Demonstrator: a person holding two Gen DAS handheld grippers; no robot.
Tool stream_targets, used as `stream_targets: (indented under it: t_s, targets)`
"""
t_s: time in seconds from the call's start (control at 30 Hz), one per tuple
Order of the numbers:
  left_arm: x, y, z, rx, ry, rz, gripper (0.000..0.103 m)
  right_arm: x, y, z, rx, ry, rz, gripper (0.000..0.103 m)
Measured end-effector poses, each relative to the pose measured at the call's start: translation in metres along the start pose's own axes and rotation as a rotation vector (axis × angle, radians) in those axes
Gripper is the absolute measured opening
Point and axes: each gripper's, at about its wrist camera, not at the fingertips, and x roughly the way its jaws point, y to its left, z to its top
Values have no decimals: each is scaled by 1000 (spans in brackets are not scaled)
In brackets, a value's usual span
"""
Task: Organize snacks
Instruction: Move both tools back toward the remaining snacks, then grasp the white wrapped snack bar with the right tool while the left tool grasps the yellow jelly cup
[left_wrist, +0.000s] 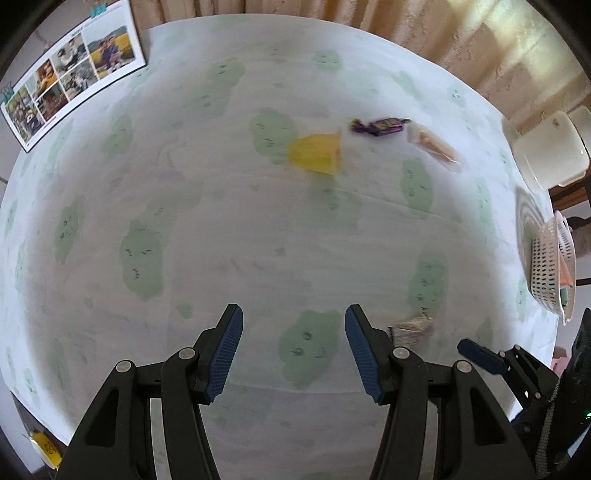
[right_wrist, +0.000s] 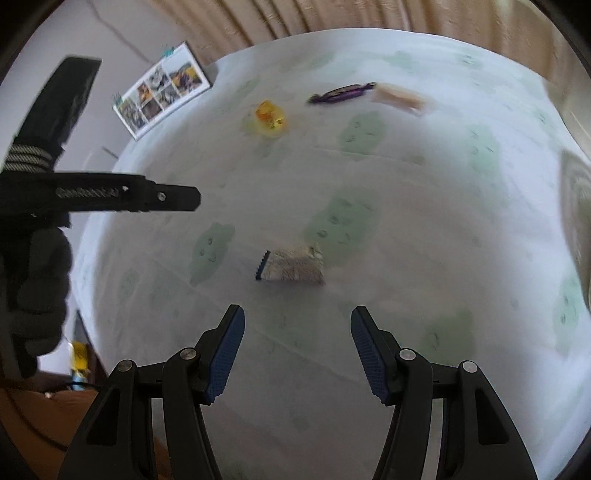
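Note:
On the white cloth with green cloud prints lie a yellow jelly cup, a purple wrapped candy, a beige wafer pack and a small silver-brown snack packet. My left gripper is open and empty above bare cloth, the packet just right of it. My right gripper is open and empty, a little short of the packet. The left gripper's body shows at the left of the right wrist view.
A white perforated basket holding some items stands at the table's right edge. A white lidded container sits behind it. A photo calendar leans at the far left corner. Curtains hang behind the table.

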Motion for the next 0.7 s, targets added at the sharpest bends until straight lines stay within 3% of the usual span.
stream_targets:
  t_s: [0.1,0.2,0.57,0.67,0.7]
  targets:
    - [2,11,3,-10,2,-7,54,15,8,6,-64,19,-123,61]
    - [6,21,7,-19,9,-12,54,24,5,10,-74,33,-175,61]
    - [11,41,21,-42,8,-29,54,41,24,33,-124,19,-191,61]
    - [11,44,25,-49,5,-30,54,44,27,36,-144,23,-214,51]
    - [12,44,26,-51,5,-30,54,44,27,36,-153,26,-231,42]
